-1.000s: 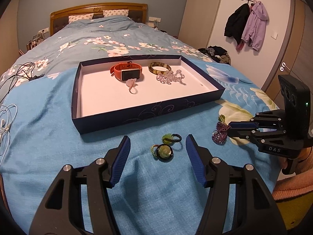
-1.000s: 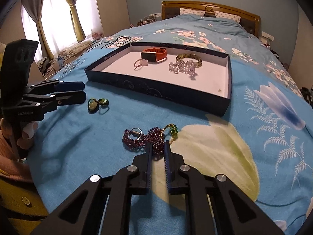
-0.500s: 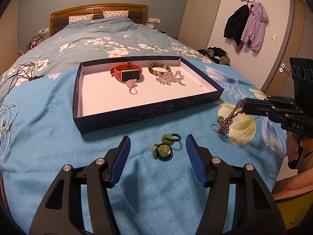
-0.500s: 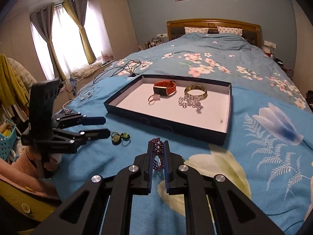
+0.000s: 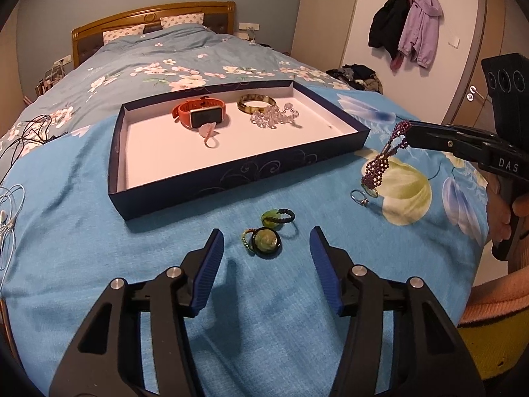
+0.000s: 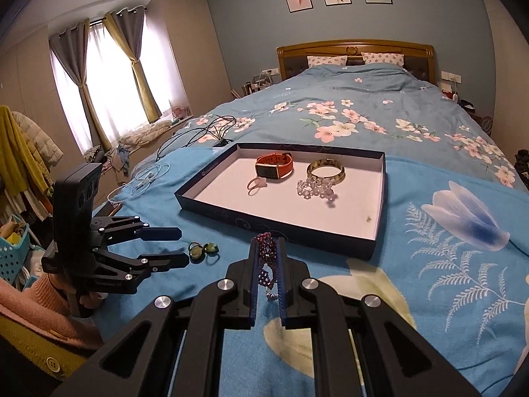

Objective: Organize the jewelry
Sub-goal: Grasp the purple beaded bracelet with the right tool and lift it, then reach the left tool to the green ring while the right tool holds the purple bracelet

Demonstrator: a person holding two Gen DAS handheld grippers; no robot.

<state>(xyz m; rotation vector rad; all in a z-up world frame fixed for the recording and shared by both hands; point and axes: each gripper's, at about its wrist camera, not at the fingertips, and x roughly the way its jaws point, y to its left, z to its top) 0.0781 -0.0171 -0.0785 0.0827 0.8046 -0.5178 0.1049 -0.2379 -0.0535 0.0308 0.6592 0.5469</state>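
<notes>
Right hand-held gripper (image 6: 267,254) clamped on purple bead bracelet (image 5: 380,162), lifted off bed (image 5: 99,264); bracelet hangs long axis near vertical, top loop pinched at fingertips, lower end dangling just above silver ring (image 5: 359,196); sits right of tray (image 5: 231,178), outside it; left hand-held gripper (image 5: 266,248) about half open and closing, nothing between pads; two green rings (image 5: 269,231) lie just ahead of it on bed.
</notes>
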